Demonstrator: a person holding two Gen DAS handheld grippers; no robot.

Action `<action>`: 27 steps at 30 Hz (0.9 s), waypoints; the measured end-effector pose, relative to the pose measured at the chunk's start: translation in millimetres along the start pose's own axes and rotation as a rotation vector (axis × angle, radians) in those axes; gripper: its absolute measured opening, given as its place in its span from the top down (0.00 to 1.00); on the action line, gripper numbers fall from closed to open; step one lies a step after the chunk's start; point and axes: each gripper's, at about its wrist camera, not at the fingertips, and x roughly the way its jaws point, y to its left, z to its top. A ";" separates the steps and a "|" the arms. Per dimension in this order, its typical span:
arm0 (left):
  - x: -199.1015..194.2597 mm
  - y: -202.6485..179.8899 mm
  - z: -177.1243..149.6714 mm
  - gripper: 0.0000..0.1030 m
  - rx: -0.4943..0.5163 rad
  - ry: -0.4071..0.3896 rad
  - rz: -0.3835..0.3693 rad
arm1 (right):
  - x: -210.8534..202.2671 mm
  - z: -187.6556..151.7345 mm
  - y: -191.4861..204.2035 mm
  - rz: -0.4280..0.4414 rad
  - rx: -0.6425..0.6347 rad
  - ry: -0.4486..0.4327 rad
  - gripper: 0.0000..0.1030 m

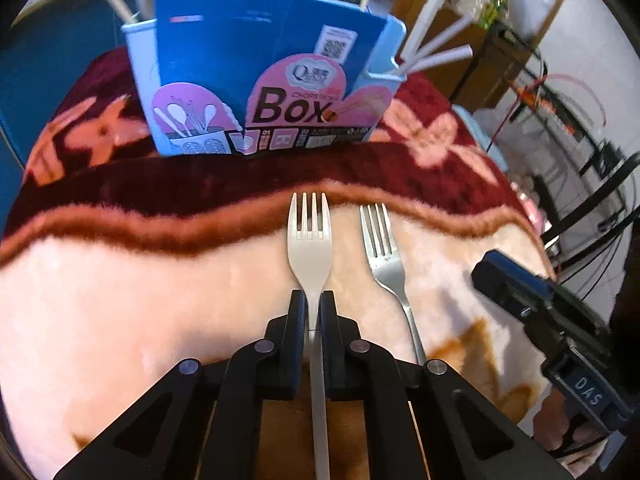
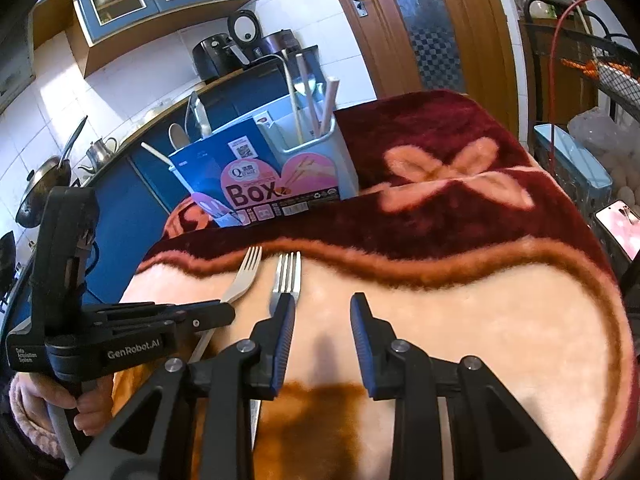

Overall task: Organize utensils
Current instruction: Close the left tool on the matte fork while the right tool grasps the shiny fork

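Observation:
A pale plastic fork [image 1: 310, 240] lies on the blanket with its tines toward the blue utensil box [image 1: 260, 80]. My left gripper [image 1: 314, 300] is shut on the fork's neck, and the handle runs back between the fingers. A metal fork [image 1: 384, 256] lies parallel just to its right, untouched. In the right wrist view, my right gripper [image 2: 322, 304] stands open over bare blanket. The metal fork [image 2: 288, 276] sits beside its left finger, outside the jaws. The plastic fork [image 2: 244, 276] and the utensil box [image 2: 264, 184] lie beyond it.
A plush red and cream blanket [image 2: 460, 280] covers the table. The box holds chopsticks [image 2: 320, 108] and spoons. A phone [image 2: 620, 232] and a light blue bin [image 2: 572, 168] sit off the right edge. A kitchen counter with a wok [image 2: 44, 184] lies behind.

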 end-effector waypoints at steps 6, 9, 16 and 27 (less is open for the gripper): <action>-13.3 13.9 -8.1 0.93 -0.058 -0.105 -0.039 | 7.3 -1.2 6.7 -0.008 -0.015 0.026 0.69; -21.9 19.7 -10.9 0.93 -0.077 -0.147 -0.028 | 9.7 -2.4 12.1 -0.002 -0.019 0.042 0.69; -45.1 28.0 -17.8 0.93 -0.083 -0.258 0.028 | 14.3 -1.1 24.0 0.013 -0.056 0.081 0.69; -64.6 40.3 -25.9 0.93 -0.084 -0.342 0.080 | 27.2 1.2 41.1 -0.007 -0.141 0.210 0.69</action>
